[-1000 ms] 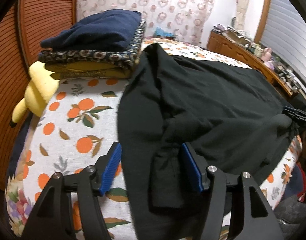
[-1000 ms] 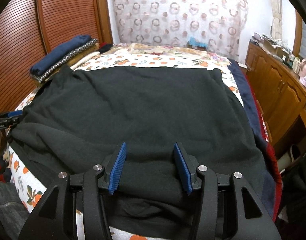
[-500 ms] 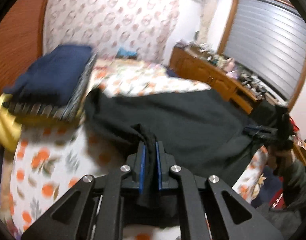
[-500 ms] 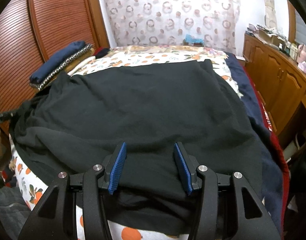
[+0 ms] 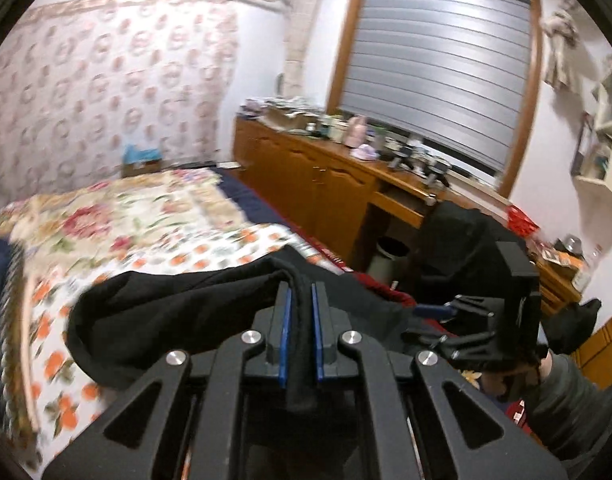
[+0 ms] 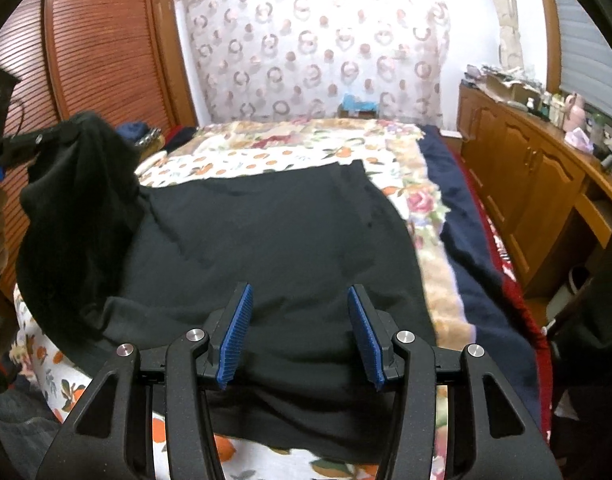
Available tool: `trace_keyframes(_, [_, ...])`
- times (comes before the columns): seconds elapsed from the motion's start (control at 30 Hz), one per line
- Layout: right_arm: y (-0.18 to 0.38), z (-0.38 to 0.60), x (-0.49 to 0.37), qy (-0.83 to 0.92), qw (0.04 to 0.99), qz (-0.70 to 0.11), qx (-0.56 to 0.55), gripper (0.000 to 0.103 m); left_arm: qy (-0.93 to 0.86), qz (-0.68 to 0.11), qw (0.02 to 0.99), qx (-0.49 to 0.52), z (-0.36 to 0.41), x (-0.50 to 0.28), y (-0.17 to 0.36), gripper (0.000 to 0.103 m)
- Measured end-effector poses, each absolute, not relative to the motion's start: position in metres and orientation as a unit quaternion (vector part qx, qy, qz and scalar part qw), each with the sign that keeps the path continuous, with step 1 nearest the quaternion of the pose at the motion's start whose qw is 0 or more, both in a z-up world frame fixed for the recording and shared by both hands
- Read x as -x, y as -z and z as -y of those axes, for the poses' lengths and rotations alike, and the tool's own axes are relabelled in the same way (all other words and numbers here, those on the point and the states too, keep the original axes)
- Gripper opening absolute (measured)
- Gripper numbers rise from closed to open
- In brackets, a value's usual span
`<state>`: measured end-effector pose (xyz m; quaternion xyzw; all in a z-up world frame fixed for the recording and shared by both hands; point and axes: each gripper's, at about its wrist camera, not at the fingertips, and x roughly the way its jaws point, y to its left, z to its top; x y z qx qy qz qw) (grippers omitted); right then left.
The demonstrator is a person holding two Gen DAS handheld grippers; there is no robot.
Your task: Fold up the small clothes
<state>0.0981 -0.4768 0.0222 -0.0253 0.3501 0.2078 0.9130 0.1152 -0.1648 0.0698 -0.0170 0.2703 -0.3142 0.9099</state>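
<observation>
Black garment (image 6: 274, 240) lay on floral bed (image 6: 410, 200), one edge pinched and lifted by left gripper (image 5: 301, 308); right gripper (image 6: 300, 336) gaped wide, unladen; risk: fold skewing since far side was unanchored

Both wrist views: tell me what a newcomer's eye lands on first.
The black sweater spread across the orange-print bedspread dominates. The left gripper pinches a fold of it and lifts that side; the right gripper hovers open over the near hem.
</observation>
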Motion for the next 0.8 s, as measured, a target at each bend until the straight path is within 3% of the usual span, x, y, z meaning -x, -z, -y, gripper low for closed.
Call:
trace_keyframes(0.2, [-0.031, 0.495, -0.095, -0.197, 0.92, -0.339, 0.019, 0.05, 0.343, -0.295, 0.892, -0.001, 0.199, -0.123, -0.069, 0.01])
trace_keyframes(0.33, [-0.031, 0.502, -0.098, -0.188, 0.921, -0.342, 0.01, 0.05, 0.328, -0.299, 0.896, -0.006, 0.188, -0.122, -0.063, 0.044])
trace_keyframes(0.8, [-0.043, 0.465, -0.126, -0.212, 0.917, -0.336, 0.037, 0.05, 0.207, -0.32, 0.925, -0.008, 0.099, -0.129, -0.025, 0.046])
